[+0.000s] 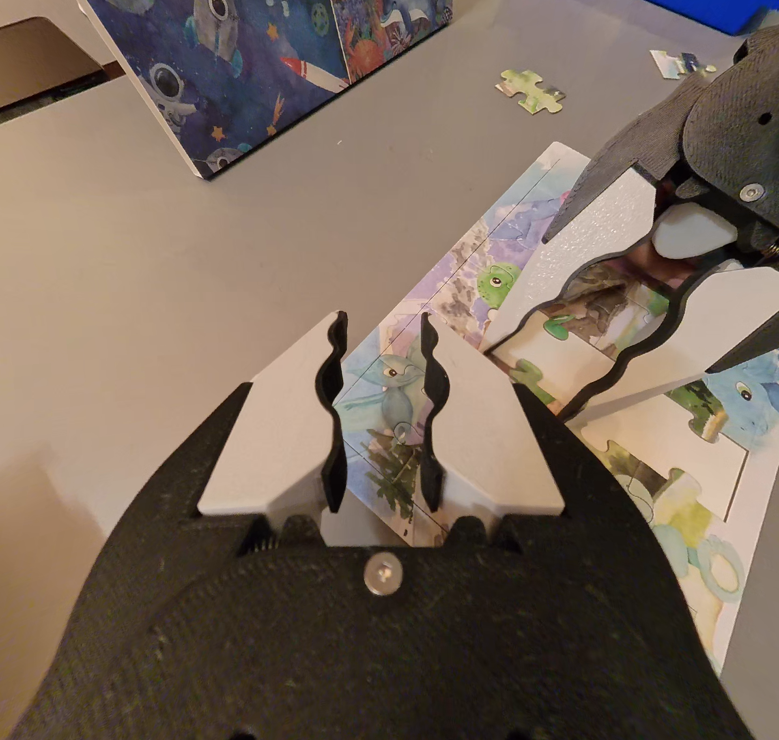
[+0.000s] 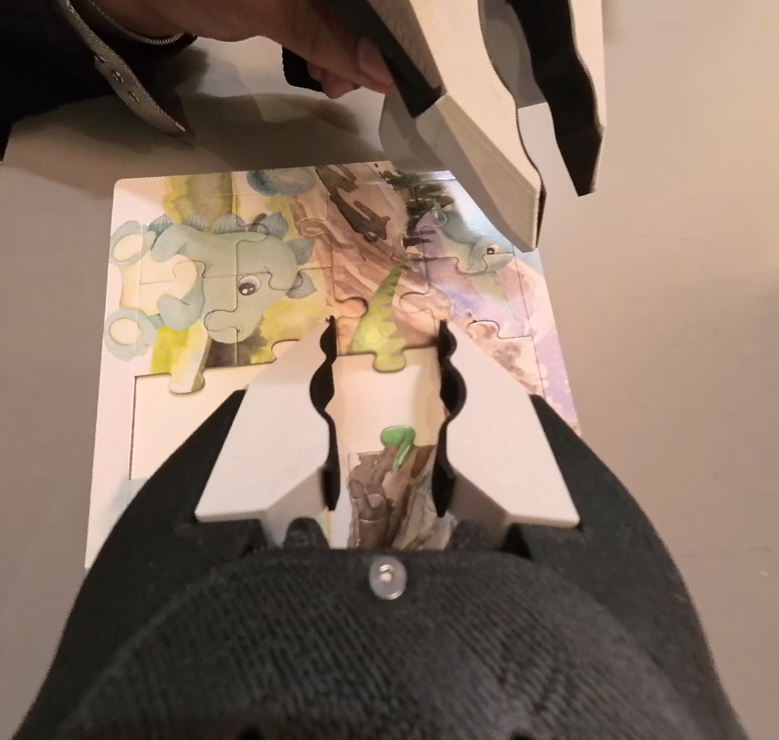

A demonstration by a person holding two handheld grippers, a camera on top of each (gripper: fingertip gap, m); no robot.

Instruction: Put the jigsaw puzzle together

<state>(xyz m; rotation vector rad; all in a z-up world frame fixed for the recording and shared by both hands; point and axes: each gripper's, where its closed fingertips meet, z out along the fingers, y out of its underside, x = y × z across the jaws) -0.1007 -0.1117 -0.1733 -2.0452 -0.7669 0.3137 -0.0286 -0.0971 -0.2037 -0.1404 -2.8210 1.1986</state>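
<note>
In the left wrist view the puzzle (image 1: 476, 298) lies flat on the grey table (image 1: 210, 277), its long axis running from near right to far left, a pastel dinosaur picture in a white tray with bare white gaps on the right. The left gripper (image 1: 383, 319) hovers over its near-left edge, jaws narrowly parted and holding nothing. The right gripper (image 1: 527, 378) comes in from the right over the middle, jaws apart. Two loose pieces (image 1: 532, 93) lie far right, well apart from the tray, and a space-print box (image 1: 236, 54) stands far left. In the right wrist view the puzzle (image 2: 269, 265) fills the middle, its near rows still bare white. The right gripper (image 2: 385, 326) hangs above it, jaws open and empty, with a brown piece (image 2: 392, 492) lying in the tray below them. The left gripper (image 2: 560, 214) reaches in from far right, held by a hand (image 2: 261, 16)
</note>
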